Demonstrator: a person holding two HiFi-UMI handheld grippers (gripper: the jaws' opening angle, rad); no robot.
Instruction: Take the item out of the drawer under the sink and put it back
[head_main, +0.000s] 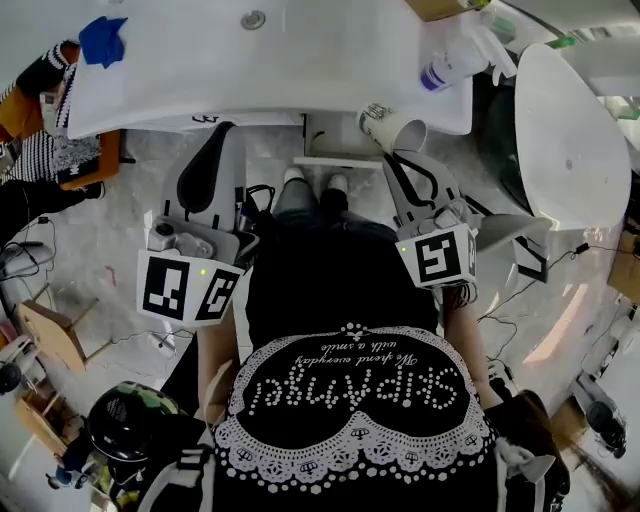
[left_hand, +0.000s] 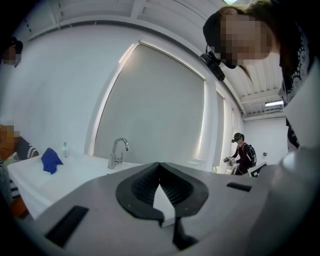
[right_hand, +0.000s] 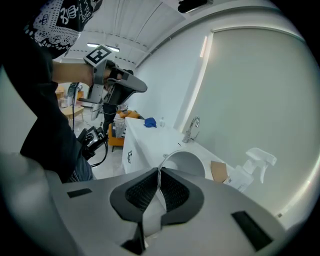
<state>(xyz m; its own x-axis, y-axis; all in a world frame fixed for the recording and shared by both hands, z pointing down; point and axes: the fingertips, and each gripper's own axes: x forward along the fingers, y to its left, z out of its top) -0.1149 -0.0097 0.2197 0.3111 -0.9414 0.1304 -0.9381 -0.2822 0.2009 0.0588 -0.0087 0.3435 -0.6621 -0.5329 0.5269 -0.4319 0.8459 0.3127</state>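
Observation:
A white paper cup (head_main: 393, 128) with dark print lies tilted in front of the counter's edge, and my right gripper (head_main: 398, 152) is shut on its rim. In the right gripper view the cup (right_hand: 187, 162) opens toward the camera, its thin rim pinched between the pads of the right gripper (right_hand: 160, 176). A white drawer (head_main: 330, 140) stands out under the sink counter (head_main: 300, 70), just left of the cup. My left gripper (head_main: 222, 132) hovers before the counter's front, shut with nothing in it; its jaws (left_hand: 160, 172) meet at the tips.
On the counter are a faucet (left_hand: 118, 151), a blue cloth (head_main: 104, 40), a spray bottle (head_main: 455, 62) and a cardboard box (right_hand: 218, 171). A white round table (head_main: 570, 130) stands at the right. Cables and chairs lie on the floor at left. Another person (left_hand: 242, 152) stands far off.

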